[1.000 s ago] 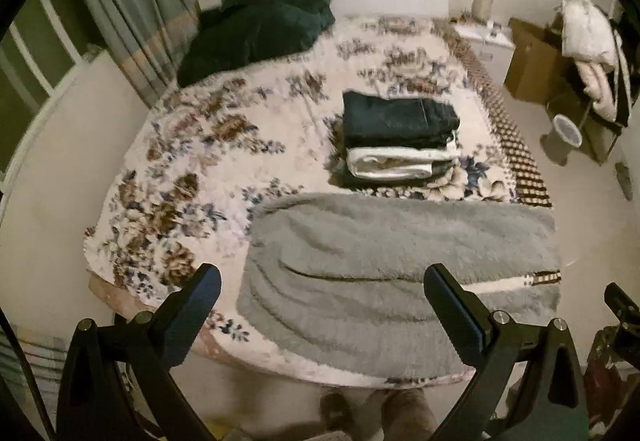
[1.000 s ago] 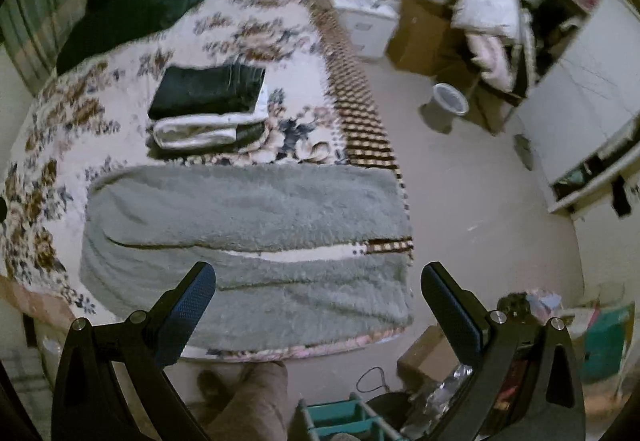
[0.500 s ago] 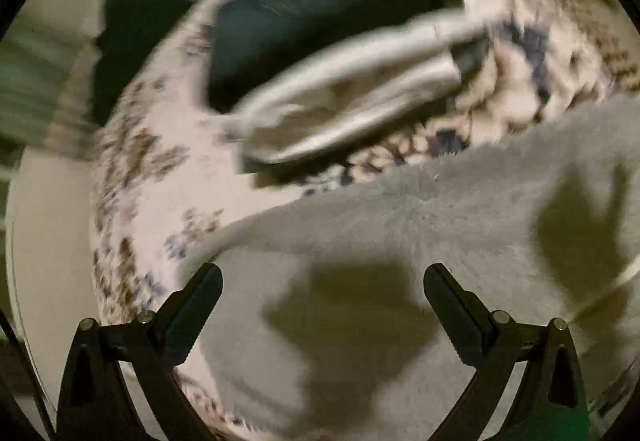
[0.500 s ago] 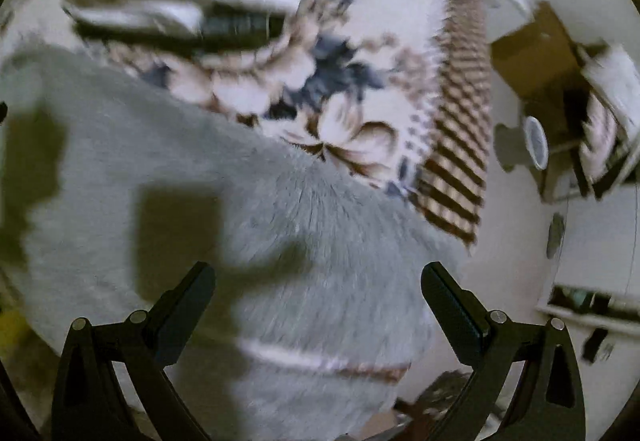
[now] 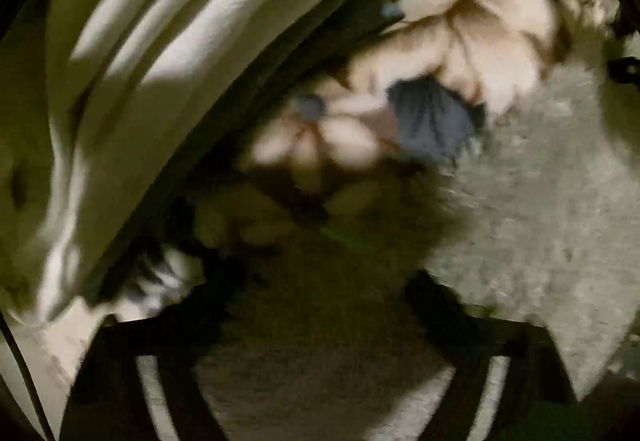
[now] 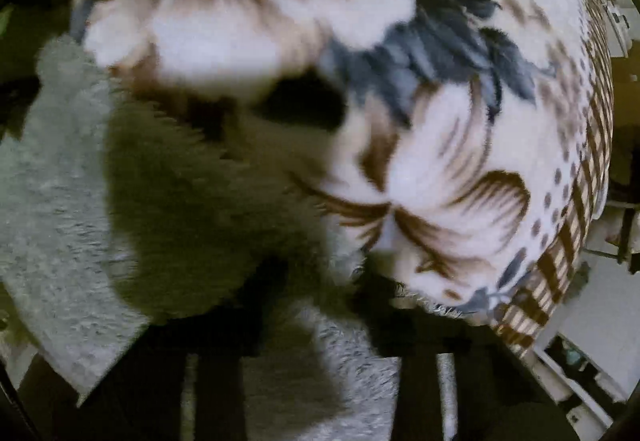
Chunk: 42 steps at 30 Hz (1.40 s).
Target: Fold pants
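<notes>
The grey fleece pants [image 5: 540, 209] lie flat on the floral blanket [image 5: 472, 25]. My left gripper [image 5: 316, 305] is low over the pants' far edge at the left end, fingers apart, dark and blurred. In the right wrist view the pants [image 6: 72, 201] fill the lower left. My right gripper [image 6: 320, 305] is down at their far right corner, fingers spread, with grey fabric between them. Both views are motion-blurred.
A folded cream garment [image 5: 168, 53] from the stack of folded clothes lies close up at upper left in the left wrist view. The blanket's checked border [image 6: 560, 261] marks the bed's right edge, with floor and white furniture [image 6: 576, 373] beyond.
Both grippers have dropped from high above the bed down to the pants' far edge. The view went from the whole bed to close fabric. The fingers stay apart.
</notes>
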Each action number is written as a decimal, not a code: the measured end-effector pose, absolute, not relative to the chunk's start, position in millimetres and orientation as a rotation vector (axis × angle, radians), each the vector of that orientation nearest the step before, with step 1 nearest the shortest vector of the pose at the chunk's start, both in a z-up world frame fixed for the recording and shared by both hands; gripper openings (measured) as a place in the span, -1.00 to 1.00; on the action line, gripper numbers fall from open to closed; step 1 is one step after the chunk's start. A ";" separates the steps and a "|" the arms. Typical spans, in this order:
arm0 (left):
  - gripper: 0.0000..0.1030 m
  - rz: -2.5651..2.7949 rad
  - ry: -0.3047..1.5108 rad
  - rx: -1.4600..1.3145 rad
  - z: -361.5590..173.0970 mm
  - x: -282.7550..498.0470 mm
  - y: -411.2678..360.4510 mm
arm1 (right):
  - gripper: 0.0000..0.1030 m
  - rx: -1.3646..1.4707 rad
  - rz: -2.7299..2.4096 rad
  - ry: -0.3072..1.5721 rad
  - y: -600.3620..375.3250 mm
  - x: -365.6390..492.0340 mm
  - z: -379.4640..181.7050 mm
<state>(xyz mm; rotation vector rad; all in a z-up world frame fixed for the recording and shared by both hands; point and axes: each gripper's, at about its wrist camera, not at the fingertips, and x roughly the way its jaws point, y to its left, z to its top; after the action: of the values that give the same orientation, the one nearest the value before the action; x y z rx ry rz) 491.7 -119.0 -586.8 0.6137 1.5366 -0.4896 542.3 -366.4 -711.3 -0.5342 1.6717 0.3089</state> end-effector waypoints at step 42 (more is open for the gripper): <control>0.54 -0.049 1.513 -0.064 -514.3 141.3 -27.7 | 0.69 0.062 0.001 1.622 -360.8 160.0 -649.0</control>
<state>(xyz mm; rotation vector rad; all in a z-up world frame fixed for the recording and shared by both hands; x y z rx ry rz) 141.3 -27.7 -514.3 -0.0636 1.5133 -0.0485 160.0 -360.8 -649.0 0.0620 1.6221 0.0008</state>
